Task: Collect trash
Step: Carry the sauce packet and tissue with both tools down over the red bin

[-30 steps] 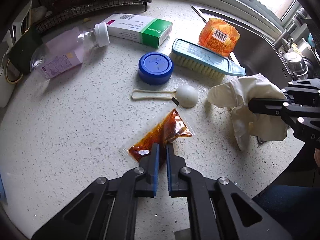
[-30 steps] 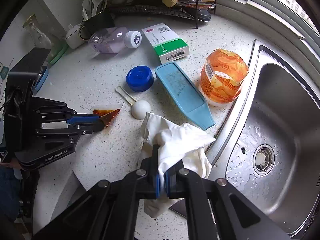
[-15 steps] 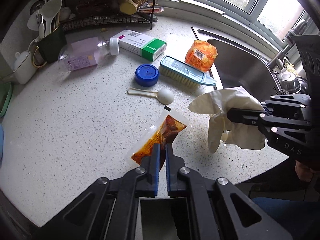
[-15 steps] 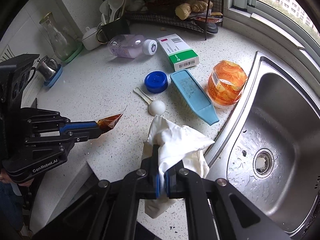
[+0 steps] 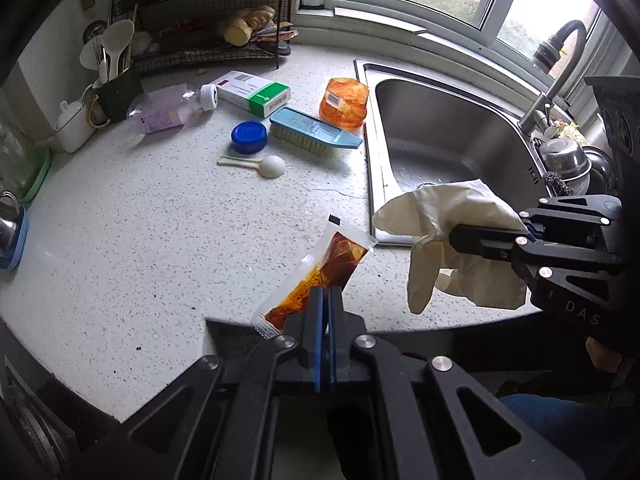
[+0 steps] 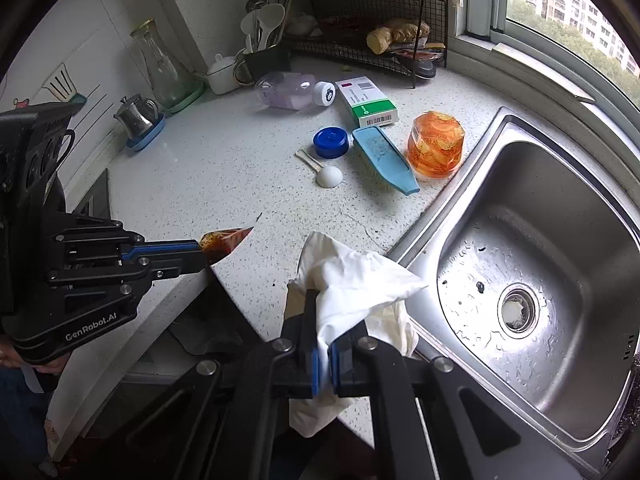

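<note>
My left gripper [image 5: 325,300] is shut on a clear sauce packet [image 5: 320,268] of brown-red sauce and holds it in the air over the counter's front edge; it also shows in the right wrist view [image 6: 222,242]. My right gripper [image 6: 324,322] is shut on a crumpled white rubber glove [image 6: 352,276], held above the counter edge beside the sink; the glove also shows in the left wrist view [image 5: 444,232].
On the speckled counter [image 5: 160,240] lie a blue lid [image 5: 249,136], a white spoon [image 5: 268,166], a blue scrub brush [image 5: 316,133], an orange wrapper cup [image 5: 344,98], a green-white box [image 5: 252,92] and a plastic bottle [image 5: 168,108]. A steel sink [image 6: 540,260] is at the right, a wire rack [image 6: 368,20] behind.
Both grippers have lifted and drawn back from the counter toward its front edge, carrying the sauce packet and the glove off the surface.
</note>
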`<state>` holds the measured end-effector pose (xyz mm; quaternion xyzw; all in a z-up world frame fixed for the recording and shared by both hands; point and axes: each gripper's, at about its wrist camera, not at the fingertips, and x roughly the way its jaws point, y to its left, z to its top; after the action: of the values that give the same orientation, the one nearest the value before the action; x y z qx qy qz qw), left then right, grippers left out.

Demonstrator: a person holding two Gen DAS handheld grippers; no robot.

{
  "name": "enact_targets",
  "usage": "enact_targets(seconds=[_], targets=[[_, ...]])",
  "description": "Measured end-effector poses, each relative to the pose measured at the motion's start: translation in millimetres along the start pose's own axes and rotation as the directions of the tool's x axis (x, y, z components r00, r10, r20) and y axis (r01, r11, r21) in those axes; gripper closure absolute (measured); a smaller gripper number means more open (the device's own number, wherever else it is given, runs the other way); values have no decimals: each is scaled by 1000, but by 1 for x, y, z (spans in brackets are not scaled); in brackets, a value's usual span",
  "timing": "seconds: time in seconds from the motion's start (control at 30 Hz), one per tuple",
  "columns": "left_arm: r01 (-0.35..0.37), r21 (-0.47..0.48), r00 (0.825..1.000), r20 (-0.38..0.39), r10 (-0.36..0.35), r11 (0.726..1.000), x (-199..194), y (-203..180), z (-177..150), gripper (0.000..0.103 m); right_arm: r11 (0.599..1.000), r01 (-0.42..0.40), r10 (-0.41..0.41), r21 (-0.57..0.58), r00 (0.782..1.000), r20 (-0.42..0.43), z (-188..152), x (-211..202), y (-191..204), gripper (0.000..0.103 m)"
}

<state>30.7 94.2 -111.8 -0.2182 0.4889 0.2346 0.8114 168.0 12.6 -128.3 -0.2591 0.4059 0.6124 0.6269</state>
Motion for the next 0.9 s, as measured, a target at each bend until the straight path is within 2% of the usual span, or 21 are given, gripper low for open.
enact_targets(seconds=[0.23, 0.53, 0.73, 0.9], targets=[[-19, -54, 999, 29, 21, 998, -25, -57, -44, 101, 998, -40, 41, -56, 999, 30, -50, -40, 1, 99], [-21, -146, 1000, -8, 20, 989, -18, -120, -121, 101, 991, -83, 82, -101, 996, -16, -132, -52, -6, 99], [11, -182, 998, -65, -23, 983, 10, -153, -168, 101, 991, -96, 89, -89, 993, -83, -187, -36, -11, 99], [37, -200, 990, -127, -63, 979, 60, -167, -206, 101, 994, -86, 77, -59, 987, -141, -229, -2, -19, 99]])
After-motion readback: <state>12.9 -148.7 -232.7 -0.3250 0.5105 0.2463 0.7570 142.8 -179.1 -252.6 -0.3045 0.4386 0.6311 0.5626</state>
